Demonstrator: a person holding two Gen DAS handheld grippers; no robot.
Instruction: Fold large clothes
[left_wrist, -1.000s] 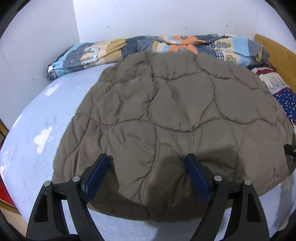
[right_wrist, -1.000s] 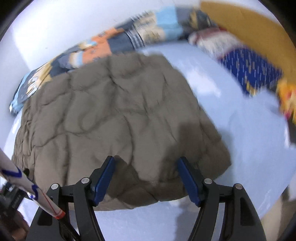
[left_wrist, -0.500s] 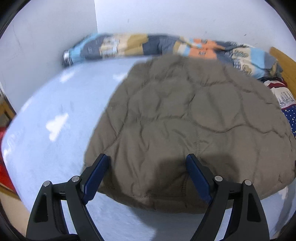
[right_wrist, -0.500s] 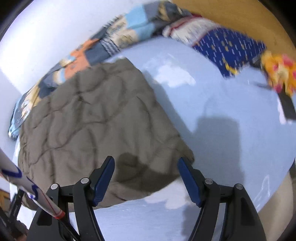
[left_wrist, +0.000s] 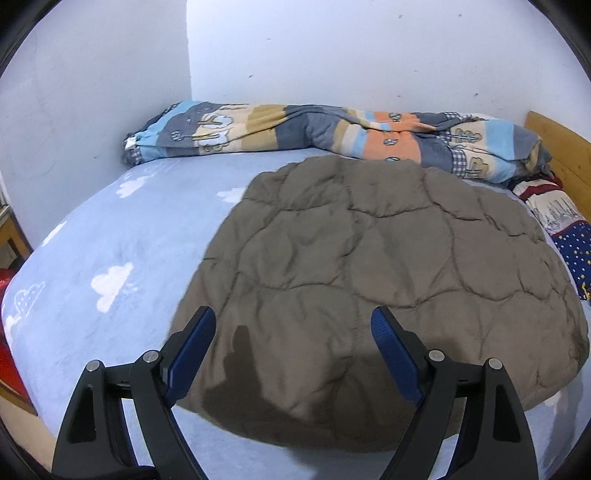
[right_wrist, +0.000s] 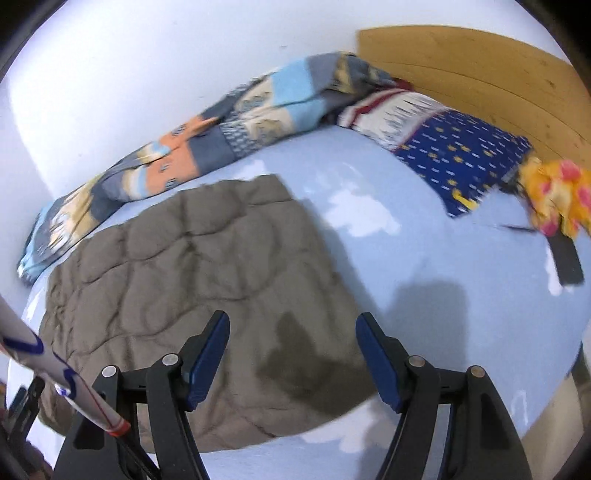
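- Brown quilted jacket (left_wrist: 376, 280) lies flat in a folded block on the pale blue bed (left_wrist: 110, 236), near its front edge.
- Left gripper (left_wrist: 293, 332) hangs over the jacket's near hem, jaws wide apart, gripping nothing.
- Right gripper (right_wrist: 291, 332) hangs over the jacket's near right corner, likewise spread and empty.
- Striped blanket (left_wrist: 332, 133) bunched along the wall behind.

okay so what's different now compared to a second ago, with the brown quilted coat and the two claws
Both claws have pulled back and up from the brown quilted coat: it looks smaller, with more blue sheet showing. The left claw and right claw took hold of nothing. Unchanged: coat lying folded, both claws open.
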